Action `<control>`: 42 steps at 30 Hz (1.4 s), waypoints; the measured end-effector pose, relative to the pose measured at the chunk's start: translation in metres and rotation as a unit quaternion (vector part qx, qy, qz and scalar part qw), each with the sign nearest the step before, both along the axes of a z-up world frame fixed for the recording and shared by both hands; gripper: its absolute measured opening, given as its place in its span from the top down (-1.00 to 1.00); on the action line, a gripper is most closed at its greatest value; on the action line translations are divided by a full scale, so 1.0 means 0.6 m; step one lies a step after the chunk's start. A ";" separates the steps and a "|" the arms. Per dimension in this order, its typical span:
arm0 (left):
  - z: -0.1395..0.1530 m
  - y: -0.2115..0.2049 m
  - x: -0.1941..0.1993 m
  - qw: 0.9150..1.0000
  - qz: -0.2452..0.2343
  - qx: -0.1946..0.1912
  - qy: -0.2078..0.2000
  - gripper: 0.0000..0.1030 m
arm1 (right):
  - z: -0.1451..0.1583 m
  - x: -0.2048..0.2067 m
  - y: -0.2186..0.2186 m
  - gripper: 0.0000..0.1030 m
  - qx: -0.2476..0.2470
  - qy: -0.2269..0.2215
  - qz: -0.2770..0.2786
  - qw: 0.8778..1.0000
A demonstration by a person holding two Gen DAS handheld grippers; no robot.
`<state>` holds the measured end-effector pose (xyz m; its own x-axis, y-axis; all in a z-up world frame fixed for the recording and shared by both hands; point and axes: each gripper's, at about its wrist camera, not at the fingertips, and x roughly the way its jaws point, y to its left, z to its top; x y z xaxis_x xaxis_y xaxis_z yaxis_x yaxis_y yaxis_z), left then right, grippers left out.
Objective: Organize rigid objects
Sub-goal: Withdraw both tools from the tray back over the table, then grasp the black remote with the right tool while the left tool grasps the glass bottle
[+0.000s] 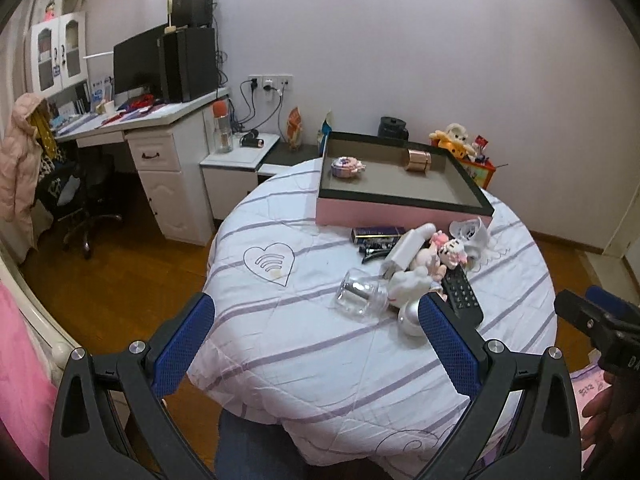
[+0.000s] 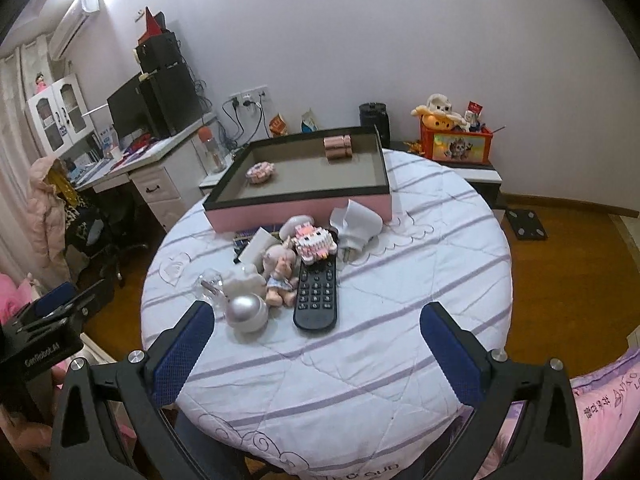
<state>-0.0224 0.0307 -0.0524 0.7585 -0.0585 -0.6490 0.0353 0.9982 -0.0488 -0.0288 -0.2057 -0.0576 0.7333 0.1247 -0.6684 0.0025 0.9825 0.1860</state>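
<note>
A pink tray [image 1: 400,212] [image 2: 296,210] with a dark rim stands at the far side of the round table [image 1: 320,360] [image 2: 400,280]. In it lie a small pink round box [image 1: 347,167] [image 2: 260,172] and a copper cylinder [image 1: 418,160] [image 2: 338,147]. In front of it is a pile: black remote [image 2: 316,296] [image 1: 462,294], silver dome [image 2: 247,312], clear glass jar [image 1: 360,294] [image 2: 210,286], dolls [image 2: 278,274], pink block toy [image 2: 314,242], white charger [image 2: 356,228]. My left gripper [image 1: 316,332] and right gripper [image 2: 316,340] are open and empty, above the table's near side.
A white desk [image 1: 160,128] with monitor and black speaker stands at the left, with an office chair [image 1: 80,208] and a low cabinet [image 1: 236,168]. An orange toy box [image 2: 456,144] sits behind the table. Pink bedding [image 2: 600,400] is at the right.
</note>
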 end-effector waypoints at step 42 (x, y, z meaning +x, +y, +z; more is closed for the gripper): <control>-0.179 -0.058 0.150 0.992 -0.077 0.028 0.091 -0.99 | -0.129 0.097 0.003 -1.00 -0.035 0.116 -0.003 0.993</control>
<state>0.0677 -0.0042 -0.1598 0.6130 -0.1246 -0.7802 0.1836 0.9829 -0.0127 0.0292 -0.2038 -0.1352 0.5597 0.0689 -0.8258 0.0421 0.9929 0.1115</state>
